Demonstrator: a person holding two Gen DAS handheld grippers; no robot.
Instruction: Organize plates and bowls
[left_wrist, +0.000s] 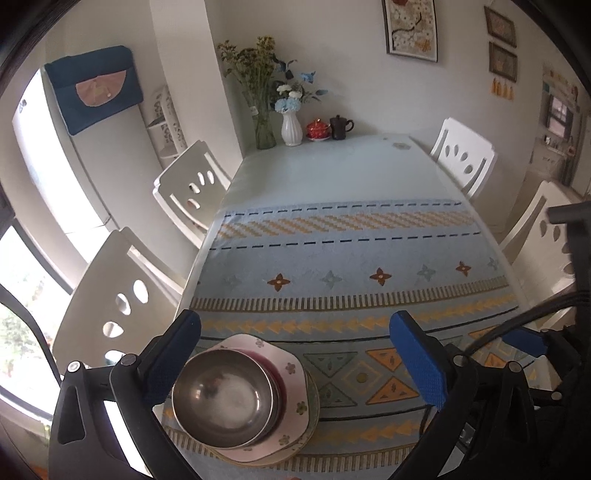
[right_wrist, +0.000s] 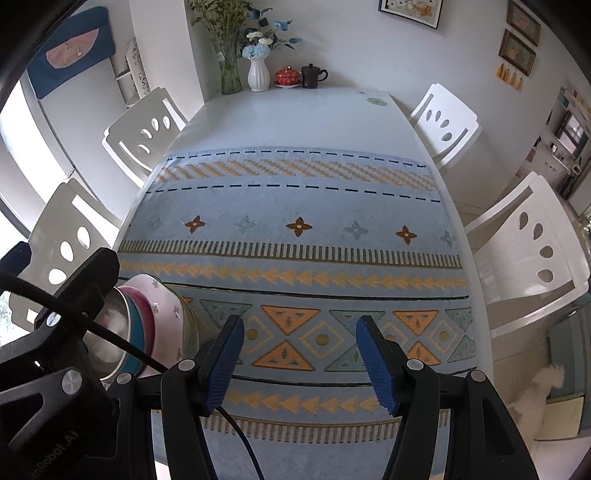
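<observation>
Left gripper (left_wrist: 295, 363): jaws spread wide, blue pads (left_wrist: 419, 360) apart, nothing pinched. The stack sits at its 7 o'clock, beside the left pad, whose lower edge overlaps the bowl's rim in this view; whether they touch cannot be told.

Stack: a steel bowl (left_wrist: 223, 397) lies on top, nested in other bowls of which only red and teal rims (right_wrist: 142, 321) show. Beneath are a pink floral plate (left_wrist: 291, 384) and at least one more plate, visible only as an edge. The count of pieces cannot be made out.

Right gripper (right_wrist: 299, 360): jaws spread, holding nothing, over bare cloth (right_wrist: 295, 206). The left gripper's body at 9 o'clock hides much of the stack in this view.

Table (left_wrist: 332, 166): the patterned cloth covers its near part; the near edge is cut off by both frames. At 12 o'clock, far end: a glass vase (left_wrist: 265, 129), a white vase (left_wrist: 291, 129), a red lidded cup (left_wrist: 317, 130) and a dark mug (left_wrist: 340, 127). White chairs (left_wrist: 192, 181) flank both sides, partly cropped. A white blurred shape at 4 o'clock in the right view is unidentifiable.
</observation>
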